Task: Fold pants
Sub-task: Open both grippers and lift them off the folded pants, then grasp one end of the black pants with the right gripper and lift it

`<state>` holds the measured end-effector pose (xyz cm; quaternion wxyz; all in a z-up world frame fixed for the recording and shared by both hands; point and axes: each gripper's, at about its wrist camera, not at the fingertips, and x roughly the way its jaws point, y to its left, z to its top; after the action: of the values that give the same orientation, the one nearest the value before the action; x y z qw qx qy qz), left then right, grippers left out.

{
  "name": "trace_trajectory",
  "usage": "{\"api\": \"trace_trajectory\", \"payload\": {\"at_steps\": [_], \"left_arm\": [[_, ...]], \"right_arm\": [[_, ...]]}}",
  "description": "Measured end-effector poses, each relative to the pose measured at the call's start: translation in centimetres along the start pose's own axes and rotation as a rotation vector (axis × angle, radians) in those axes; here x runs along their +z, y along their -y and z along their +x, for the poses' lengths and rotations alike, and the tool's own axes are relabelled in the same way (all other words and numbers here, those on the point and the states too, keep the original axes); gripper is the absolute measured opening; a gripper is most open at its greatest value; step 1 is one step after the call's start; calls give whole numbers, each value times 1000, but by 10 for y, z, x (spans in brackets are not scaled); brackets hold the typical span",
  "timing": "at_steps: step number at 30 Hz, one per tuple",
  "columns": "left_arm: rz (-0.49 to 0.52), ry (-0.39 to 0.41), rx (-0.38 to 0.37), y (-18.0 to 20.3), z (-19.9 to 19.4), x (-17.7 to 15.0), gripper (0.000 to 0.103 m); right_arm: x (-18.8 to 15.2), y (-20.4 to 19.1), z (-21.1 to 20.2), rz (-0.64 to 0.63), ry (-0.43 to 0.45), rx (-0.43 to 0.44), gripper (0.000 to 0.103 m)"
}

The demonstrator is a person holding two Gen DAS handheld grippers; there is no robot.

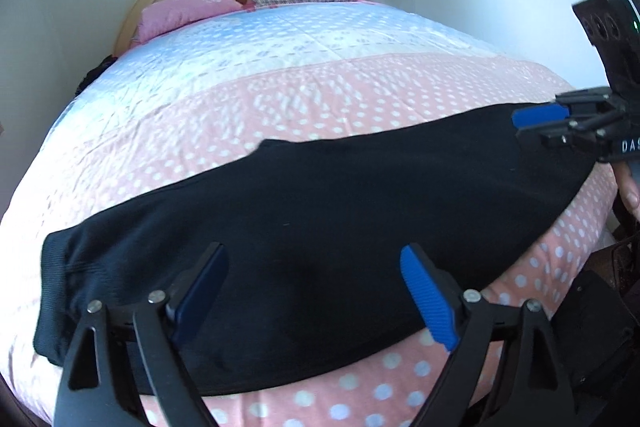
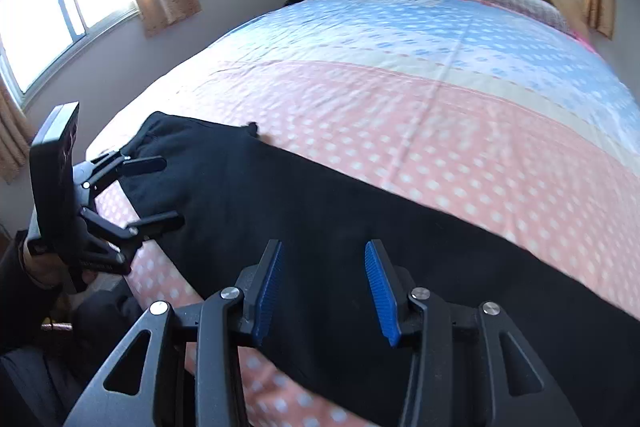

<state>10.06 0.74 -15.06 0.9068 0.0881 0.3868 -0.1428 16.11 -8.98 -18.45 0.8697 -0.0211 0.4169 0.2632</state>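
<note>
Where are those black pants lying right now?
The black pants lie stretched across the foot end of the bed, on the pink dotted quilt. The left gripper hangs open above them, the right gripper further along.

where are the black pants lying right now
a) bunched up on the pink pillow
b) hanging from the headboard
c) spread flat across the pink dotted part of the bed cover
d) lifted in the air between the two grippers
c: the black pants lie spread flat across the pink polka-dot band of the bed cover, with both grippers' jaws open above them.
</note>
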Motion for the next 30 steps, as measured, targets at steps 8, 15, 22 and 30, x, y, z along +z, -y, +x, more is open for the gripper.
{"api": "trace_trajectory", "payload": {"at_steps": [8,15,22,30], "left_arm": [[3,-24,81,-28,5,-10,91],[-60,-51,-6,-54,10,-23,99],[-47,-40,-19,-50,10,-26,101],[-48,-21,-16,-53,13,-31,103]], "right_arm": [[64,-9,73,145,-47,218,44],[92,-9,137,303,-125,341,44],[98,-16,149,387,-96,426,6],[97,-16,176,396,-94,285,5]]}}
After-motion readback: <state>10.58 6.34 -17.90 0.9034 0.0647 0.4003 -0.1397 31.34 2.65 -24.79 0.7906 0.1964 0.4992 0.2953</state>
